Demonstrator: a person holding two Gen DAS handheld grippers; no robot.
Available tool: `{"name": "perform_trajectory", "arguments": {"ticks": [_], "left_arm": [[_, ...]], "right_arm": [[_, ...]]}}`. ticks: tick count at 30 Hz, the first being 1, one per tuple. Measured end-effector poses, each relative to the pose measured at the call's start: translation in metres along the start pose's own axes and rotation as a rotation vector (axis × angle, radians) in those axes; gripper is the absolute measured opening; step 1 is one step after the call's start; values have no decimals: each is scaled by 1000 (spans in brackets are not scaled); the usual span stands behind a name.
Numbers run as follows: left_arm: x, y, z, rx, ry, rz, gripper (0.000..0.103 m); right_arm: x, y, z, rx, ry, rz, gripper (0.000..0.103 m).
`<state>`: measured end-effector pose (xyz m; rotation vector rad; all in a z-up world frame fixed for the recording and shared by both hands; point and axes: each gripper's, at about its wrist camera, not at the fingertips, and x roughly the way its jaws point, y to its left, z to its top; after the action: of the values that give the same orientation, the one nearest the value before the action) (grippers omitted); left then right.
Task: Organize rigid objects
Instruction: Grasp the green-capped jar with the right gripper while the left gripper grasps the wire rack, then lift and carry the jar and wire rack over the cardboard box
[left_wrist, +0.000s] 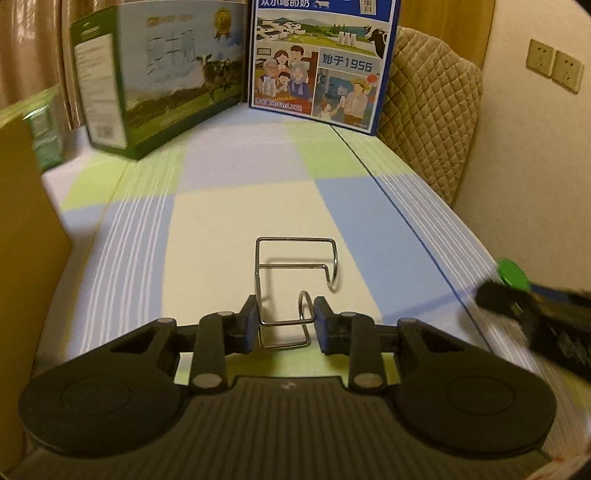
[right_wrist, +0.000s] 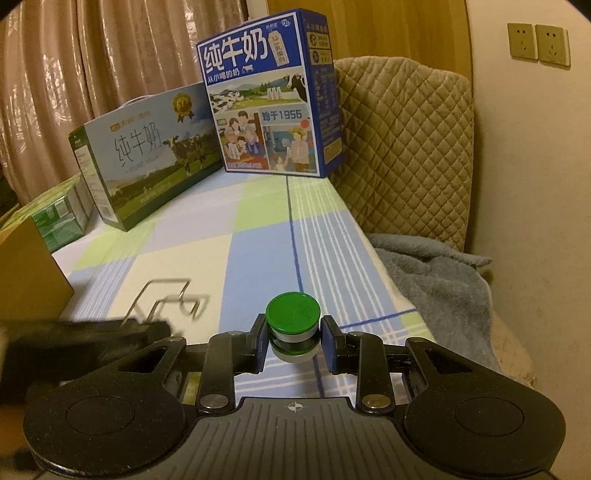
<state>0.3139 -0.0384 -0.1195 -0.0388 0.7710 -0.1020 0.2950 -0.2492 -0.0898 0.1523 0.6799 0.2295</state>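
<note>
Left gripper (left_wrist: 283, 318): fingers (left_wrist: 246, 325) closed part-way on the near end of a bent wire rack (left_wrist: 295, 280), which lies on the checked cloth of the counter (left_wrist: 221, 229) and reaches toward the far side. Right gripper (right_wrist: 293, 334): fingers (right_wrist: 261, 341) closed part-way around a small green-lidded jar (right_wrist: 293, 325), pads at its sides; contact cannot be told for certain. Far end of counter: green milk carton (right_wrist: 147, 155) at left, blue milk carton (right_wrist: 266, 99) at right, upright, edges nearly meeting; quilted cushion (right_wrist: 406, 147) and grey blanket (right_wrist: 436, 273) off the right edge.
</note>
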Motion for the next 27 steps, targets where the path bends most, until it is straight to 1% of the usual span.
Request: {"name": "perform_trajectory", "arguments": {"ticks": [4, 8, 11, 13, 17, 18, 20, 25, 27], "left_arm": [[-37, 4, -30, -21, 1, 3, 26], [-71, 7, -58, -4, -4, 14, 26], [-86, 10, -73, 24, -10, 32, 26], [-89, 11, -79, 45, -12, 49, 27], [-88, 14, -86, 64, -9, 75, 38], [-88, 15, -86, 66, -9, 78, 39], [-85, 15, -84, 70, -11, 74, 40], [-83, 14, -79, 96, -47, 69, 39], [-81, 14, -77, 102, -46, 64, 39]], "right_arm": [[-7, 4, -1, -9, 7, 18, 26], [-19, 15, -2, -34, 8, 38, 26], [-32, 25, -7, -42, 16, 53, 26], [-40, 31, -11, -47, 18, 64, 26], [-49, 38, -17, -43, 24, 72, 26], [-49, 39, -17, -43, 26, 72, 26], [-47, 41, -18, -48, 31, 69, 26], [-43, 41, -20, -51, 42, 69, 26], [-43, 41, -20, -50, 41, 67, 26]]}}
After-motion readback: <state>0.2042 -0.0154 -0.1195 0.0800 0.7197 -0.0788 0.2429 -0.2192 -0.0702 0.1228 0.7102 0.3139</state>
